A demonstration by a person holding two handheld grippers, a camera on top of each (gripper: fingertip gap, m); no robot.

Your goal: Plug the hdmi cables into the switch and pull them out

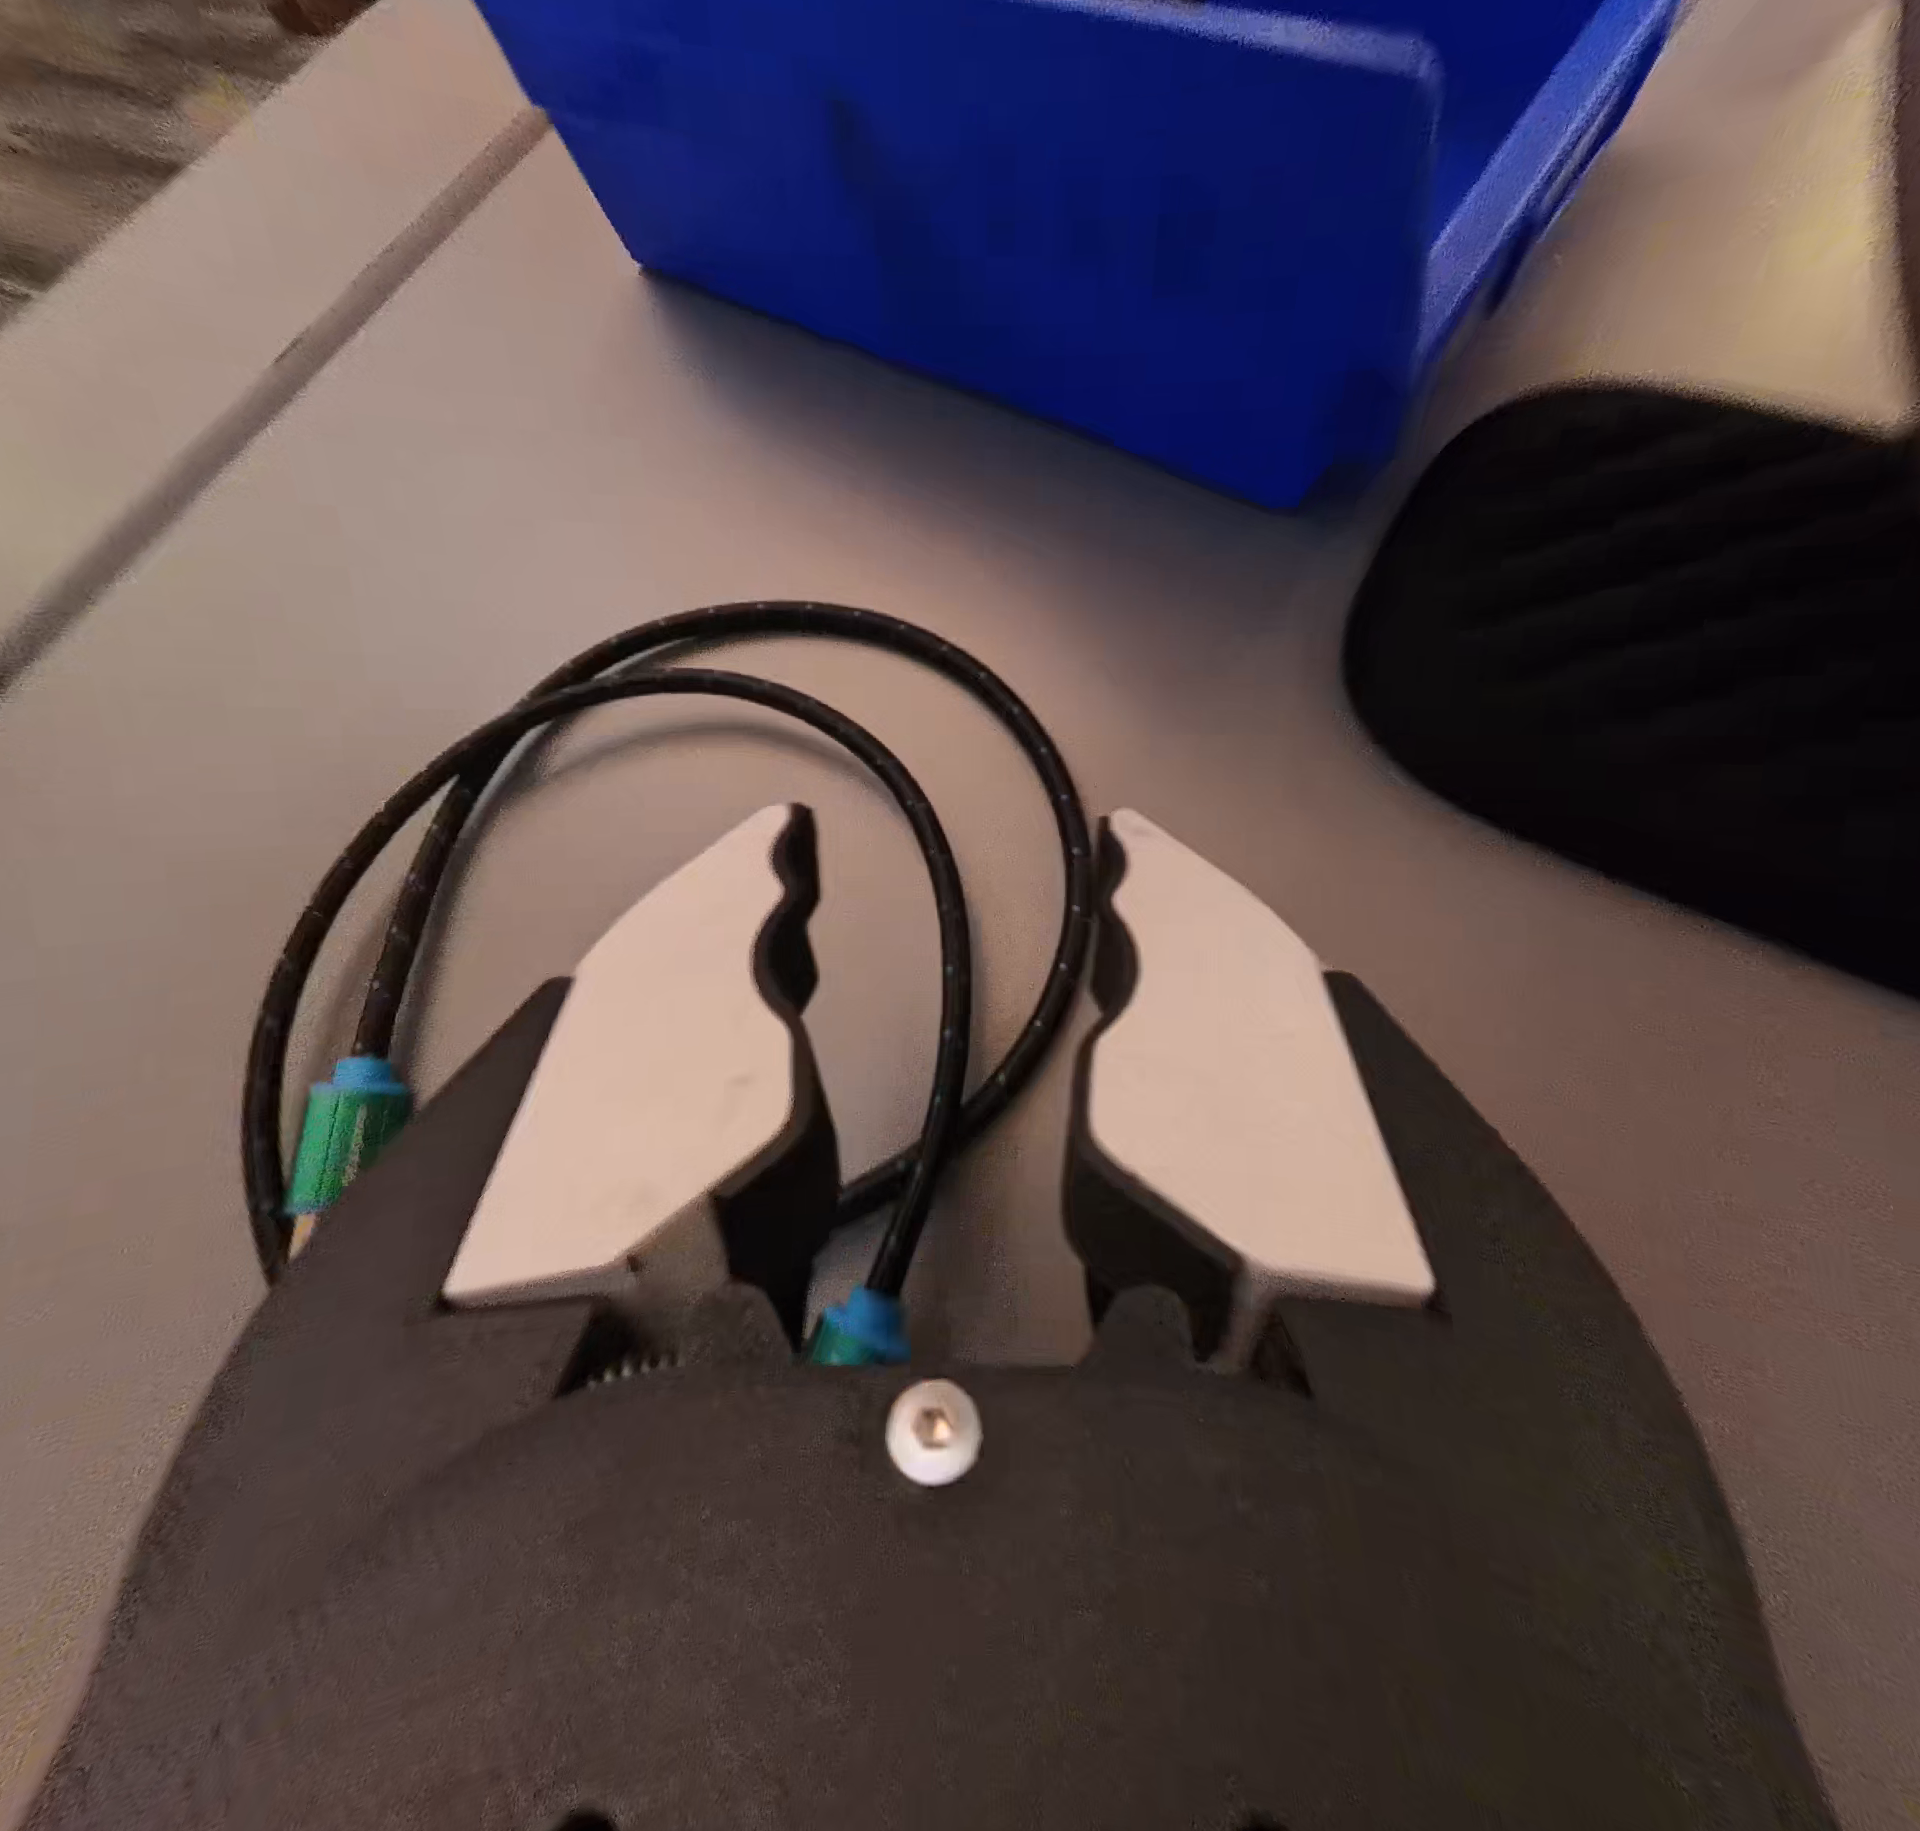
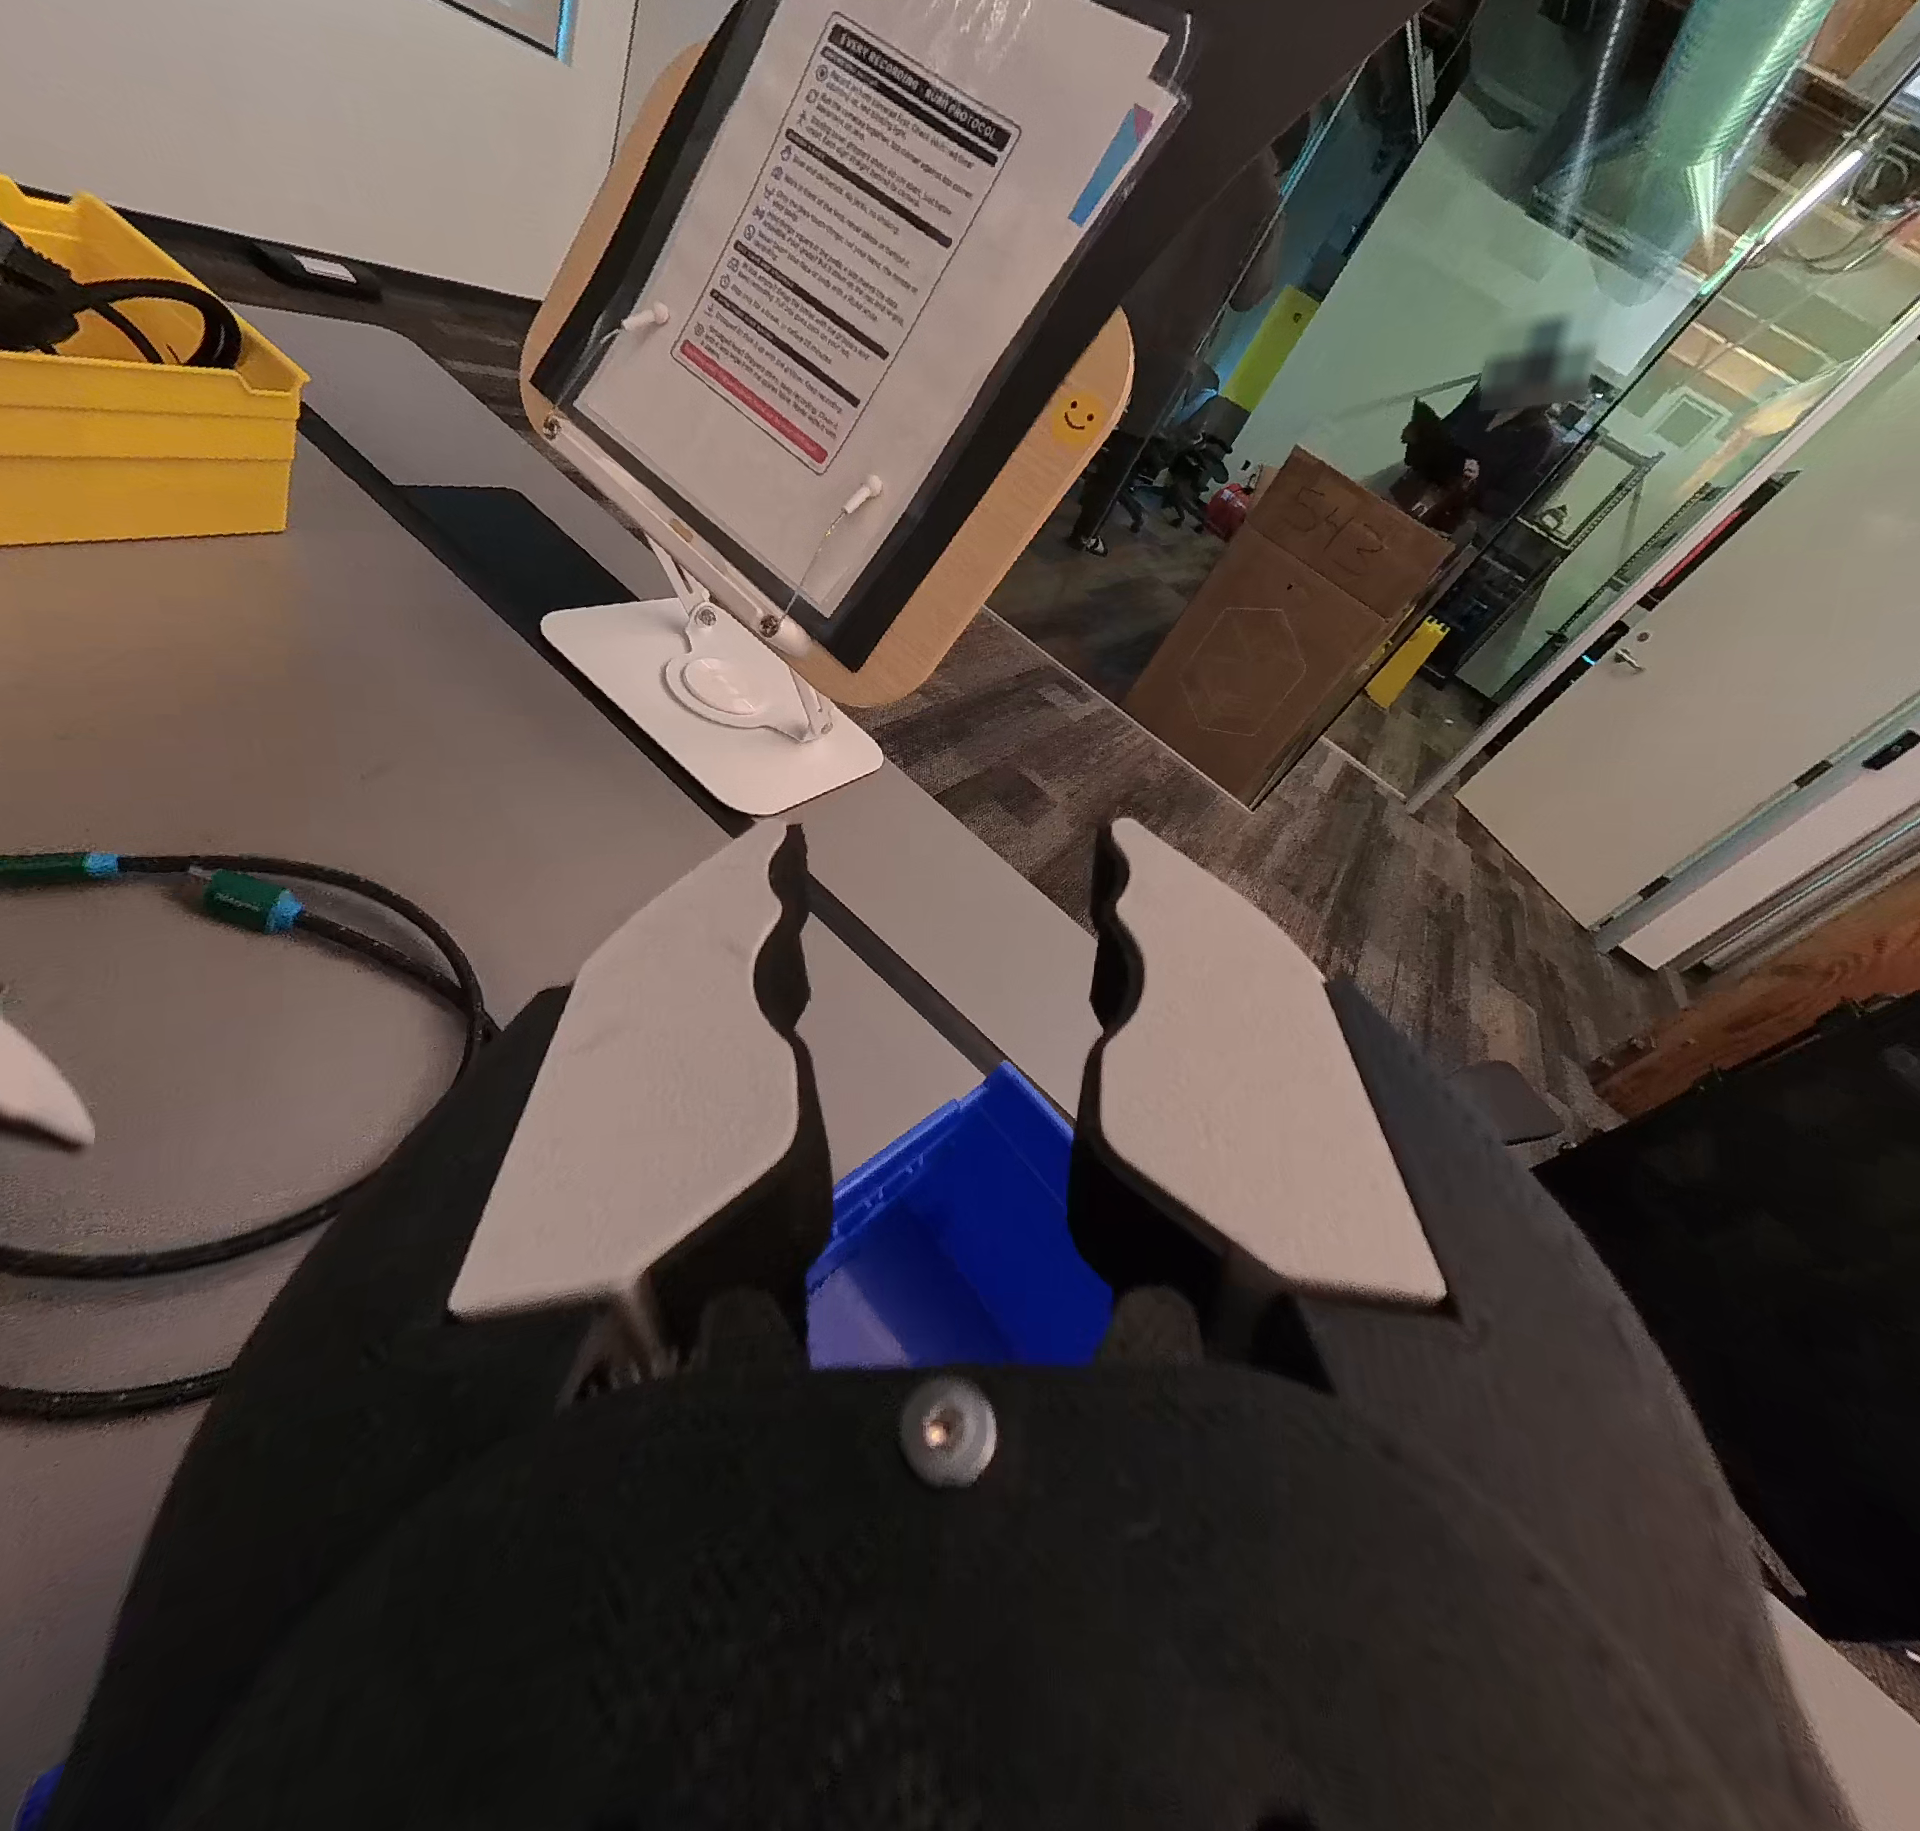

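HDMI cable (image 1: pixel 727 685) under spread left claw (image 1: pixel 951 825)

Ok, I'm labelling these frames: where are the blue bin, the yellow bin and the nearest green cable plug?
blue bin (image 1: pixel 1039 223), left wrist view, front wall.
yellow bin (image 2: pixel 135 431), right wrist view, front wall.
green cable plug (image 1: pixel 332 1147), left wrist view, plug body.

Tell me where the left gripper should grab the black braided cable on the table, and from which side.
Grip the cable by a green plug housing, not the cord: the housing looks rigid and blocky, while the cord loops loosely and would likely flex. That plug lies flat beside the open left gripper, so coming down from above with fingers across its narrow sides seems best.
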